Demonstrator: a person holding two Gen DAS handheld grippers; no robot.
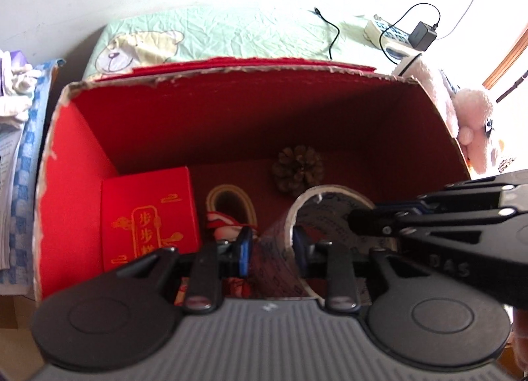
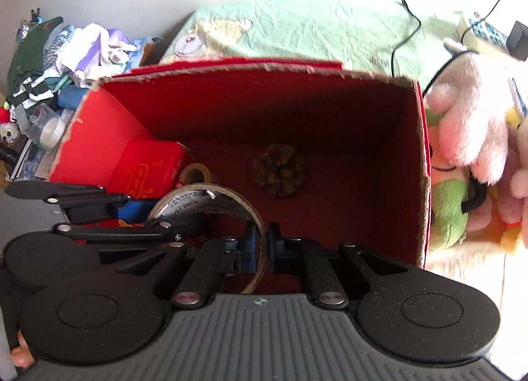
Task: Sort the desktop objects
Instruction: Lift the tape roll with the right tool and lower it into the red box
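small red box [image 1: 150,219]: gold "步步" | right tool [image 1: 363,221] arm: "DAS" | tape roll [image 1: 316,216]: print unreadable

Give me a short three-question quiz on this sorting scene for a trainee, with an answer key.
1. True or false: the pine cone lies inside the red cardboard box.
2. Which gripper pinches the wall of the large tape roll? A) left B) right C) neither
3. Fill in: the pink plush toy sits ___ the box.
Key: 1 true. 2 B: the right gripper is shut on the roll's wall. 3 outside, by the wall on the right in the right wrist view.
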